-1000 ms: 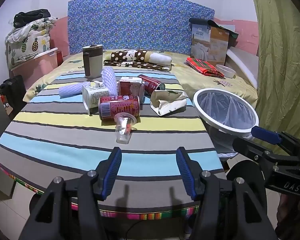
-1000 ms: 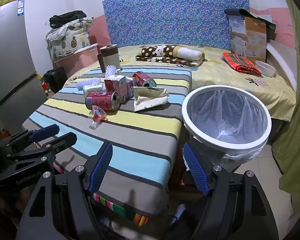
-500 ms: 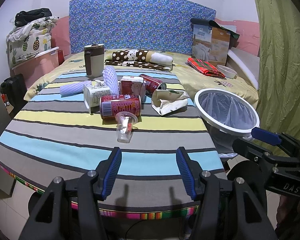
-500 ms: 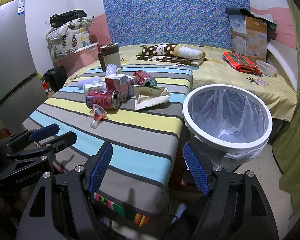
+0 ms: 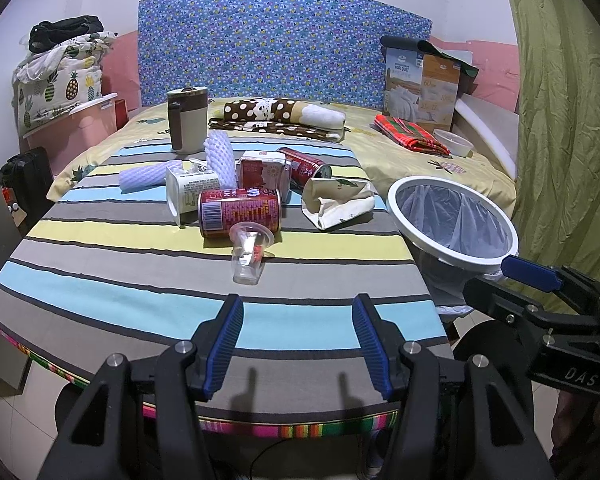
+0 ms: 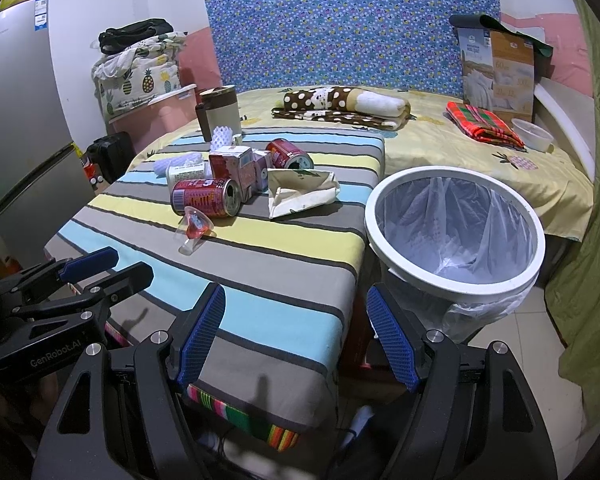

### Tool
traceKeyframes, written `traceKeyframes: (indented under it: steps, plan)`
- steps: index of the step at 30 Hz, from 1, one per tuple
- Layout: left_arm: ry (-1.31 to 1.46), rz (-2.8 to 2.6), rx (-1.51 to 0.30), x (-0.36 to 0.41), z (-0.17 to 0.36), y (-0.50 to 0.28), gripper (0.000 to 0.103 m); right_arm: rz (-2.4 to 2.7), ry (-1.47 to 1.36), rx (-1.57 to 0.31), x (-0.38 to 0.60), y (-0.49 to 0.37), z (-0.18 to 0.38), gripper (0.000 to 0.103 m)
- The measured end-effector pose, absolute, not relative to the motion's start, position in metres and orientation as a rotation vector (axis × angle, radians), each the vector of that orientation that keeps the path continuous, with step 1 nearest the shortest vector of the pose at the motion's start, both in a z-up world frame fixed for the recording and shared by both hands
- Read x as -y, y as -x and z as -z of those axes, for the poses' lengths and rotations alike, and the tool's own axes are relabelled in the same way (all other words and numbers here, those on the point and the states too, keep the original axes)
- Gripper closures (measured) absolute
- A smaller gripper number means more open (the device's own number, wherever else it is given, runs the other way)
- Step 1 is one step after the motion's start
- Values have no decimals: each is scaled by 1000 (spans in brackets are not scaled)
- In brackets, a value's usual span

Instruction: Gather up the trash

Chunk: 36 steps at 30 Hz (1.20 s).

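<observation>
I am holding my left tongs spread and empty at lower centre, facing the clear plastic cup and red can mid-frame on the bench; my right tongs, also spread and empty, are waiting beside the lined bin at right.

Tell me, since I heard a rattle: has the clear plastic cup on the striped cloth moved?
No. The clear plastic cup still lies just in front of the nearer red drink can, as before.
</observation>
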State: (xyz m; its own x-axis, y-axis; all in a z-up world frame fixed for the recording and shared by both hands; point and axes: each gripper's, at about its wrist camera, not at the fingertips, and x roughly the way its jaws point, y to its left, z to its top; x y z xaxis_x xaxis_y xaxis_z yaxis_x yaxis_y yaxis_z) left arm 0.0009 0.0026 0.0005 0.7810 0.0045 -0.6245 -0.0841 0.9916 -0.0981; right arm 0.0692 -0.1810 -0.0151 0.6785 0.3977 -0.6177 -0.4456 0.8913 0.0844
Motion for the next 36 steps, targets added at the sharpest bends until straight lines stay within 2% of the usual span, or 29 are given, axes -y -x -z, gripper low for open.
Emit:
traceKeyframes:
  steps: [36]
  plan:
    - [143,-29,-684,-1,3,0,44,-476,79,-684,177,-67,15,28]
